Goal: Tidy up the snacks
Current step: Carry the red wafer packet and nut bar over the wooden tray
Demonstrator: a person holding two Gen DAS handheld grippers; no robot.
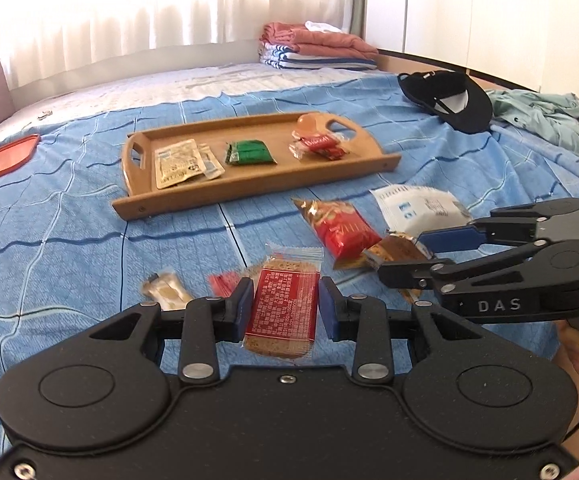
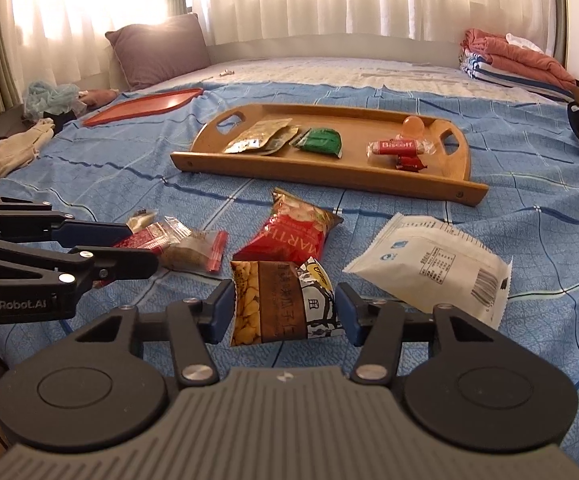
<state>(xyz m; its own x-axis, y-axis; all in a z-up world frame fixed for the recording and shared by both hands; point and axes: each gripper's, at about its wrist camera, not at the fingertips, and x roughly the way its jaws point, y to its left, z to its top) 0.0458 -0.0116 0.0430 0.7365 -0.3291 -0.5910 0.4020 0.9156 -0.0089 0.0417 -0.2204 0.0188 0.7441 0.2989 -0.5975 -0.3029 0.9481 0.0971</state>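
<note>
On the blue bed sheet (image 2: 489, 184), you had snacks spread out in front of a wooden tray (image 2: 329, 172). Far to the left lay a flat red lid (image 2: 145, 106), well away from the tray. Your left gripper (image 1: 285, 304) was clenched on a cracker pack with a red label (image 1: 283, 304); both blue pads pressed its sides, and it looked lifted off the sheet. Just left of it, a small pale candy (image 1: 165, 290) lay on the sheet.

Inside the tray, going from left to right, you had two tan packets (image 1: 181, 164), then a green packet (image 1: 249, 153), then a red cookie pack (image 1: 319, 145) with an orange jelly cup (image 1: 309, 124) behind it.

Between the grippers, a red chip bag (image 2: 289, 232) lay on the sheet in front of the tray. Your right gripper (image 2: 285, 312) had a brown nut bag (image 2: 281, 304) between its pads. The left pad touched the bag, but you could not tell if the right pad pressed it, so the grip was not clear. To the right of that, a white pouch (image 2: 433, 264) lay flat on the sheet. A black cap (image 1: 449, 96) sat far off at the right side of the bed.
</note>
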